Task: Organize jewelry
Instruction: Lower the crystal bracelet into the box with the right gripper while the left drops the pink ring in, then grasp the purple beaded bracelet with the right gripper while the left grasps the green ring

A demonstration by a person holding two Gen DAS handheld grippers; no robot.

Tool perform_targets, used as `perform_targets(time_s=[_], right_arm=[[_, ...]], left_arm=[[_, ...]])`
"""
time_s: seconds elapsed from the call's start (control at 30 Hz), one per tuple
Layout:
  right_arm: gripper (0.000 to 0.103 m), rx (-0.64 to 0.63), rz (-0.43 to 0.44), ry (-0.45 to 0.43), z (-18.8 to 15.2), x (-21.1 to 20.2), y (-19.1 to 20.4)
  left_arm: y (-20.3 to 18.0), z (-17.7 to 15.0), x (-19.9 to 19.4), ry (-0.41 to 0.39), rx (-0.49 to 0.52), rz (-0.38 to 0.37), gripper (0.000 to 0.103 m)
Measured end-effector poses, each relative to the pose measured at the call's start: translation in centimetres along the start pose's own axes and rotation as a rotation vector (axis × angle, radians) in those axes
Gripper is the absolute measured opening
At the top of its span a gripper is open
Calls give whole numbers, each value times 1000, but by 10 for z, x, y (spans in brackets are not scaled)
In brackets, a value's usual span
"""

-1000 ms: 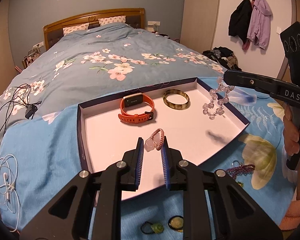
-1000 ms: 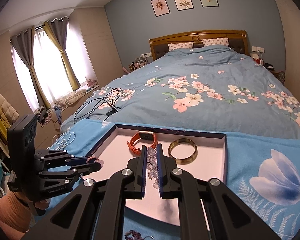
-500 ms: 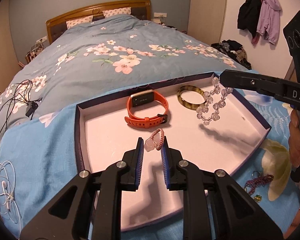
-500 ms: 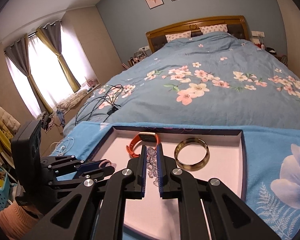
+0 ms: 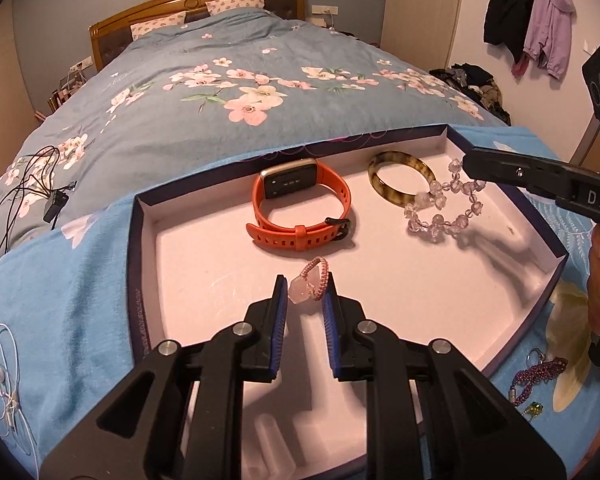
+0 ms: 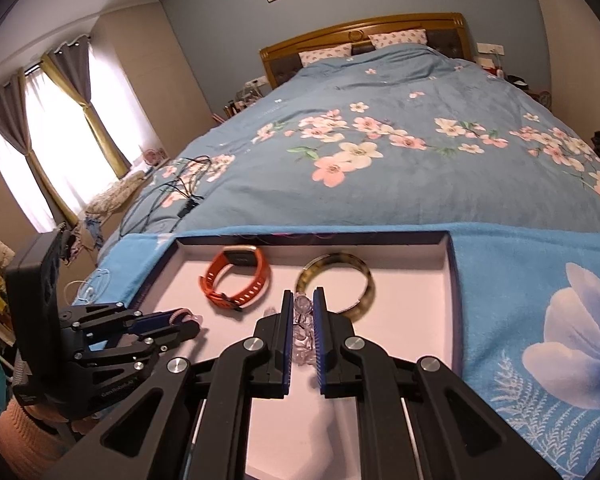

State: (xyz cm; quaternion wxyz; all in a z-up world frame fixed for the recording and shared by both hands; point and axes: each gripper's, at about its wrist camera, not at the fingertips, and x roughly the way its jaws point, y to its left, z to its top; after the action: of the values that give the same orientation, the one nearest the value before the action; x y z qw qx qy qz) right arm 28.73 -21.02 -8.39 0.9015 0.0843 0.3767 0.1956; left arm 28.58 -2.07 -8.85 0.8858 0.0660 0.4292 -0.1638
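Your shallow white-lined tray (image 5: 148, 264) holds an orange smartwatch (image 5: 300, 212) and tortoiseshell bangle (image 5: 400, 180). Left gripper (image 5: 305, 300) clamps a pink beaded bracelet (image 5: 314, 280); right gripper (image 6: 302, 312) clamps a clear crystal-bead bracelet (image 5: 444, 208).

Clear beads pinched above the tray

The right hand-held gripper (image 6: 301, 304) clamps a clear bead bracelet (image 6: 303, 330) over the tray (image 6: 448, 276); an orange watch (image 6: 236, 280) and amber bangle (image 6: 340, 284) lie inside, on the bed (image 6: 380, 152).

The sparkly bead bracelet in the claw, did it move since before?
Yes. In the left wrist view the bead bracelet, held by the right claw, has come lower and nearer the bangle, now overlapping its rim instead of hanging over the box's right edge.
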Motion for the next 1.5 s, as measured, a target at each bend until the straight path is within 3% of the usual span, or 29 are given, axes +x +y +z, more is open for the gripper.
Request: perform_targets(time_s=[0.23,0.43,0.6,0.7,0.87,1.03,1.5], right_arm=[[10,25,-42,28,-5,7,-10],[13,33,-63,18,-5,2,-14],[24,7,-64,-15,-7,-16,-8],[32,-34,-52,-33,-11,-32,1],[35,-137,-26,-58,-29,-64,21],[35,-231,14,-24,-57,-86,34],[35,-306,-46,98,-118,-84,41]], left_arm=[[-4,2,8,10,3,8,19],[-4,3,-2,-29,-8,6,31],[0,3,-26,-104,-37,21,43],[5,-1,-46,-145,-56,25,44],[10,-20,-89,-221,-61,48,49],[15,-47,-118,-253,-69,53,52],[5,-110,-134,-212,-72,11,53]])
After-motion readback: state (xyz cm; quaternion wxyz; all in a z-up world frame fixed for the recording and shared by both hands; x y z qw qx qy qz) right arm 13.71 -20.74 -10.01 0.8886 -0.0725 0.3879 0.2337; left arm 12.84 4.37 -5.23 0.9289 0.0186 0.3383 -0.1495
